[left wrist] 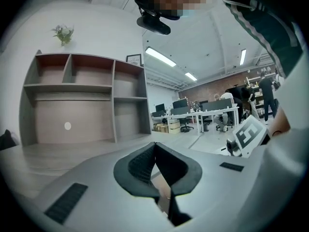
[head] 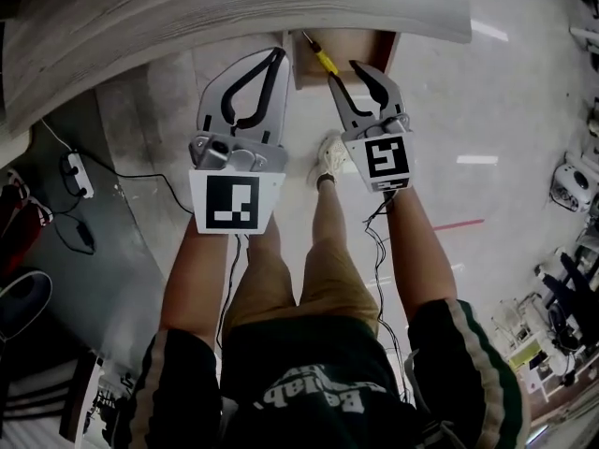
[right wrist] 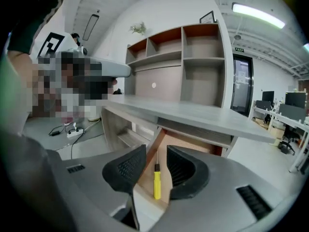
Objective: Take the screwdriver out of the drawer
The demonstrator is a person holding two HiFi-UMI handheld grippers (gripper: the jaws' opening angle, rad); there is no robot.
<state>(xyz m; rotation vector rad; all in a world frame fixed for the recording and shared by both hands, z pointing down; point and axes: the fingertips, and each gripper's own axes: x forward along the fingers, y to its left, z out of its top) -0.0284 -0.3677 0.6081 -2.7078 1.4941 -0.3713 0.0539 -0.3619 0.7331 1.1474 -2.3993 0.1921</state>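
A yellow-handled screwdriver (head: 323, 59) lies in the open wooden drawer (head: 360, 43) under the grey desk top (head: 234, 7). My right gripper (head: 343, 71) hovers just in front of the drawer, its jaws open and holding nothing. In the right gripper view the screwdriver (right wrist: 157, 181) shows through the gap of the right gripper (right wrist: 156, 156), lying on the drawer floor (right wrist: 166, 146) beyond the fingertips. My left gripper (head: 277, 56) is level with it to the left of the drawer. Its jaws are shut and empty, as the left gripper view shows (left wrist: 154, 146).
A white power strip (head: 75, 174) with cables lies on the floor to the left. The person's shoe (head: 329, 154) stands below the drawer. A shelf unit (left wrist: 87, 98) rises at the back of the desk. Office desks and chairs (left wrist: 203, 115) stand farther off.
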